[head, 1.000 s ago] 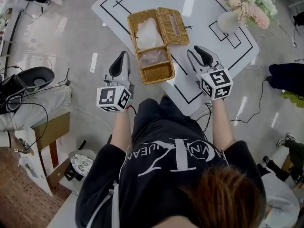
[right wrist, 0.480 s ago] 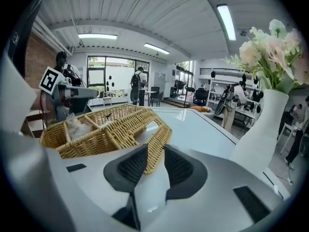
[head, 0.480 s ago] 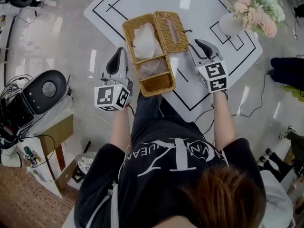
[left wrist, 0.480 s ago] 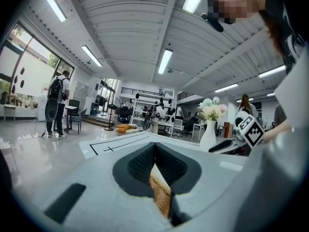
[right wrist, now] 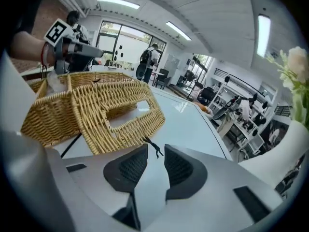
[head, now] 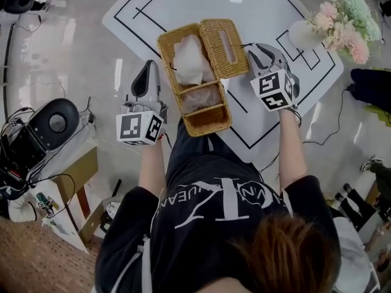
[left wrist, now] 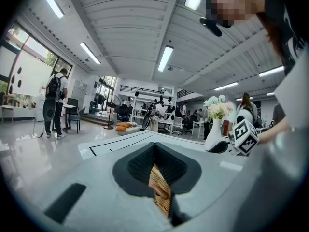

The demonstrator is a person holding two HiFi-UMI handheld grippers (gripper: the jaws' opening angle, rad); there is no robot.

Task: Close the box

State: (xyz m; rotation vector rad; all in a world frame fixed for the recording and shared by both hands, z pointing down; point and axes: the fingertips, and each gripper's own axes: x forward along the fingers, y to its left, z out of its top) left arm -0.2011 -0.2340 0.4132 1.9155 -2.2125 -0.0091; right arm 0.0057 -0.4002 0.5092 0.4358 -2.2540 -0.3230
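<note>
In the left gripper view, that gripper's own grey body is blocking nearly everything low down. Only a thin strip of the rectangular woven wicker box [left wrist: 159,192] is showing through the slit between the jaws. The person's hands are hiding behind the black-and-white marker cubes [head: 139,127] in the head view. In the right gripper view, the frame's left edge is cutting off the far end of the box [right wrist: 48,115]. The crumpled white filling [head: 189,57] inside is looking like tissue or wrapping; which, I cannot tell.

The box [head: 204,118] is sitting open at the near edge of the white table with black lines [head: 183,5], between the two grippers. Its near end is appearing to reach past that edge. Its hinged wicker lid with an oval slot [head: 235,60] is lying swung out on the right side, slot facing up. A short black cord [right wrist: 155,148] is hanging from the lid's [right wrist: 96,105] near corner.

The left gripper [head: 149,72] is pointing forward just beside the box's left wall, with a small gap between them in the head view. Its jaws are meeting at the tips [left wrist: 154,151] and holding nothing. The right gripper [head: 259,50] is hovering just beside the lid's outer edge. Its jaws are standing a little apart [right wrist: 155,151], with only bare tabletop between them and the cord just beyond. Both bare forearms are stretching forward, the right one [head: 292,157] reaching farther than the left one [head: 149,170]. A white vase of pink and green flowers [head: 302,34] is standing well to the right.
</note>
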